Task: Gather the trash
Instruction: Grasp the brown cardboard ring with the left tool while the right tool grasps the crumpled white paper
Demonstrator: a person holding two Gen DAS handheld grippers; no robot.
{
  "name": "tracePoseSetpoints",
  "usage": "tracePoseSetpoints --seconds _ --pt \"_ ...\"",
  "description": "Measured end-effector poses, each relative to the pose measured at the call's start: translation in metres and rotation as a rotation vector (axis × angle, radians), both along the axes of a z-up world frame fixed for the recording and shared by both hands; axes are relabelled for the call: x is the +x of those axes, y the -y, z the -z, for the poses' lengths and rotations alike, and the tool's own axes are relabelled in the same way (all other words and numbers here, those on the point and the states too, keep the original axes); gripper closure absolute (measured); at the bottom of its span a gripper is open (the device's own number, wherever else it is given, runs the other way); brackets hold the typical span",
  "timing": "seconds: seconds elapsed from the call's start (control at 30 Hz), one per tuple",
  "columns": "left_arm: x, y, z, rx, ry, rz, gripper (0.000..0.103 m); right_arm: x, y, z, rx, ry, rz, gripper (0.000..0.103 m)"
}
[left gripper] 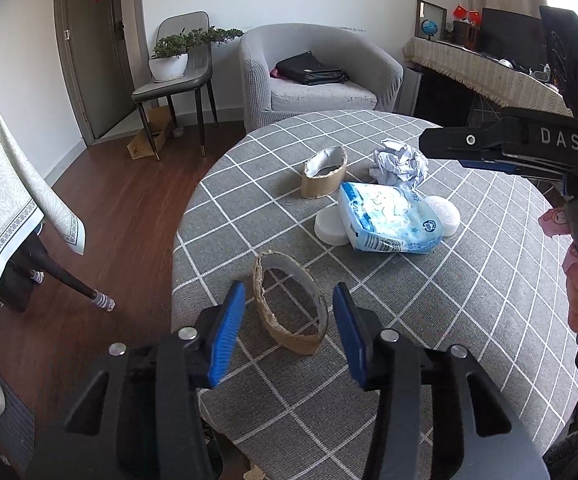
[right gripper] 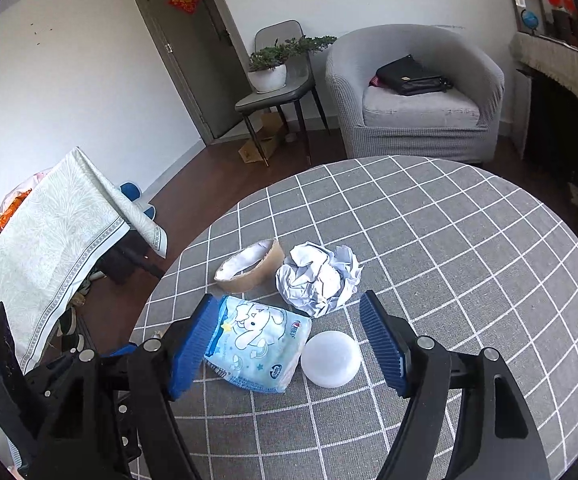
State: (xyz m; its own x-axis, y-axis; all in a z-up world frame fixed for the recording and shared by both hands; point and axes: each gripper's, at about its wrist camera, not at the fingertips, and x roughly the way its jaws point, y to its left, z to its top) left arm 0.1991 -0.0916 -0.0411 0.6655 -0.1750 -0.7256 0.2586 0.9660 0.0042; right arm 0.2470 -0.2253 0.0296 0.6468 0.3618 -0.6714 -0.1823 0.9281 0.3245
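On the round table with a grey checked cloth [left gripper: 469, 320] lie several pieces of trash. A torn cardboard ring [left gripper: 289, 308] lies between the fingers of my open left gripper [left gripper: 289, 332]. Farther off are a second cardboard ring [left gripper: 323, 174] [right gripper: 249, 266], a crumpled paper ball [left gripper: 399, 164] [right gripper: 319, 278], a blue tissue packet [left gripper: 389, 218] [right gripper: 259, 344] and white round lids [left gripper: 331, 228] [right gripper: 331, 358]. My open right gripper [right gripper: 293, 344] hovers over the packet and one lid; it also shows in the left wrist view [left gripper: 501, 148], above the table's right side.
A grey armchair [right gripper: 413, 96] with a black bag stands beyond the table. A chair with a potted plant [right gripper: 269, 68] stands by the door. A cloth-covered table [right gripper: 49, 240] is at the left, a cluttered sideboard [left gripper: 489, 68] at the right.
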Motion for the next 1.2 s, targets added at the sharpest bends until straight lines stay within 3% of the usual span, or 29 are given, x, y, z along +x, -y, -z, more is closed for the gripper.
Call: tracePoseSetpoints --seconds 0.07,0.27,0.73,0.93,1.0,1.2 --pt "0.001 0.0 0.001 -0.008 -0.006 0.002 0.062 0.004 0.001 0.004 0.003 -0.011 0.016 0.027" --pt "0.004 -0.004 0.003 -0.042 -0.018 -0.004 0.065 0.016 0.007 0.014 0.023 -0.039 0.057 0.026" --pt "0.0 -0.042 -0.013 -0.143 0.014 -0.039 0.066 0.036 -0.008 0.029 -0.002 -0.067 0.108 0.026" --pt "-0.003 -0.066 -0.021 -0.161 0.025 -0.069 0.066 0.041 -0.006 0.037 -0.043 -0.089 0.142 0.038" --pt "-0.004 -0.075 -0.023 -0.169 0.029 -0.081 0.066 0.041 -0.006 0.037 -0.058 -0.088 0.158 0.051" --pt "-0.008 -0.096 -0.027 -0.181 0.033 -0.105 0.066 0.04 -0.013 0.027 -0.08 -0.056 0.16 0.052"
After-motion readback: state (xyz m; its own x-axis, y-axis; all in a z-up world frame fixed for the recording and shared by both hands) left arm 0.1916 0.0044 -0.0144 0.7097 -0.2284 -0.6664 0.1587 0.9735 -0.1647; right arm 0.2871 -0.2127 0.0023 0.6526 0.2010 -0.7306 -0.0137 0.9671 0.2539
